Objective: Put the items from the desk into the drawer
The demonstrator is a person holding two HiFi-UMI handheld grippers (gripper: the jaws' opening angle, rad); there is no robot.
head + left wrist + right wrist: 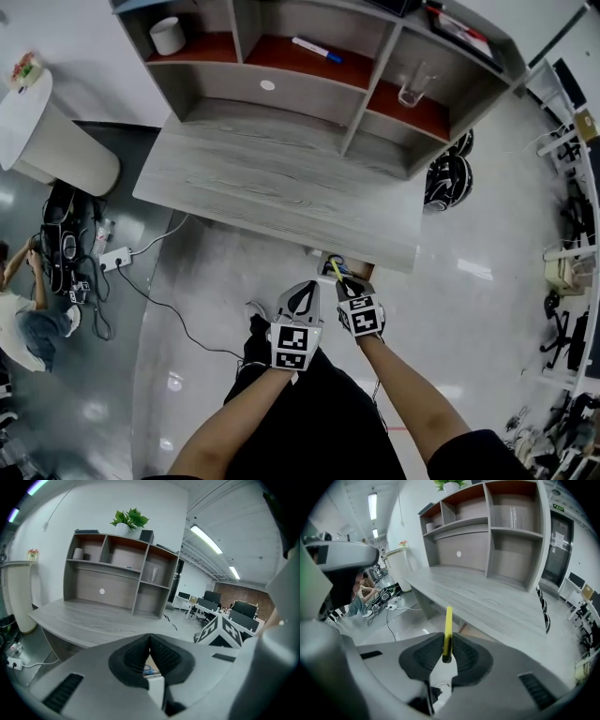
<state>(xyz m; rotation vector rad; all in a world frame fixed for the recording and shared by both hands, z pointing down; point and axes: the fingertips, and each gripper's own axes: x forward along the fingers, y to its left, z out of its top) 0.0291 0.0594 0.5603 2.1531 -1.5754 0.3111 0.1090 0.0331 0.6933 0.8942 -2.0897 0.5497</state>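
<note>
My right gripper [345, 279] [447, 644] is shut on a thin yellow pen [448, 623] that sticks out past its pads; the pen [335, 270] points toward the desk's front edge. Just under that edge an open drawer [362, 270] shows, mostly hidden by the grippers. My left gripper [302, 291] [150, 640] is beside the right one, its pads pressed together with nothing between them. The grey wooden desk [272, 187] has a bare top. Its hutch holds a white cup [168, 36], a blue and white marker [317, 49] and a clear glass [414, 86].
A white round table [47, 131] stands at the left. A power strip [114, 259] with cables lies on the floor beneath the desk's left end, and a person [28, 314] sits on the floor at the far left. Black round objects [448, 178] lie right of the desk.
</note>
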